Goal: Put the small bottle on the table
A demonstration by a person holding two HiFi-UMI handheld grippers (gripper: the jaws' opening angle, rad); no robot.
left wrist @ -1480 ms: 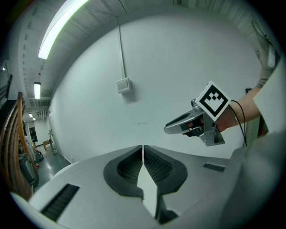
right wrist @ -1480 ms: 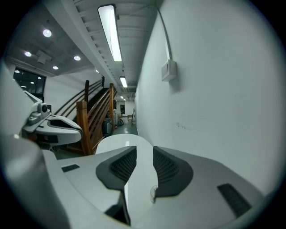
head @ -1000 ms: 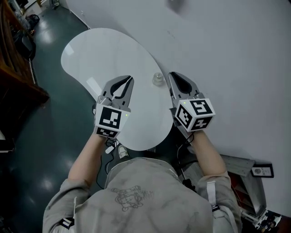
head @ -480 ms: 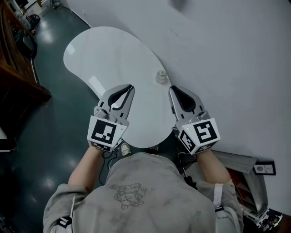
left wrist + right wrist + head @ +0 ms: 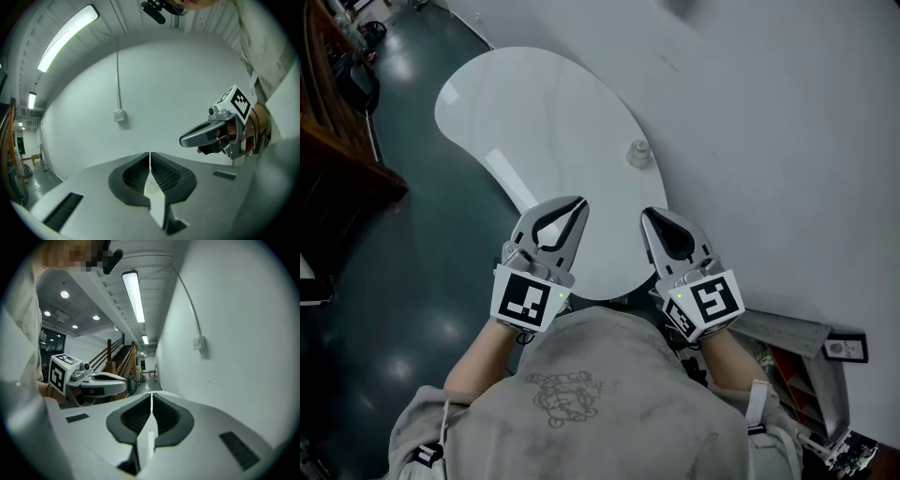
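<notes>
The small clear bottle (image 5: 637, 153) stands upright on the white kidney-shaped table (image 5: 534, 112), near the table's right edge by the wall. Both grippers hover over the table's near end, well short of the bottle. My left gripper (image 5: 580, 201) is shut with nothing in it; its jaws meet in the left gripper view (image 5: 150, 154). My right gripper (image 5: 645, 214) is also shut and empty, its jaws closed together in the right gripper view (image 5: 151, 395). Each gripper shows in the other's view: the right gripper (image 5: 211, 133) and the left gripper (image 5: 96, 380).
A white wall (image 5: 787, 141) runs along the table's right side, with a wall switch (image 5: 119, 115) on it. Dark glossy floor (image 5: 403, 272) lies to the left, with wooden furniture (image 5: 337, 159) at the far left. Grey equipment (image 5: 825, 352) sits at lower right.
Both grippers have drawn back toward the person, away from the bottle. The bottle stays standing on the table.
</notes>
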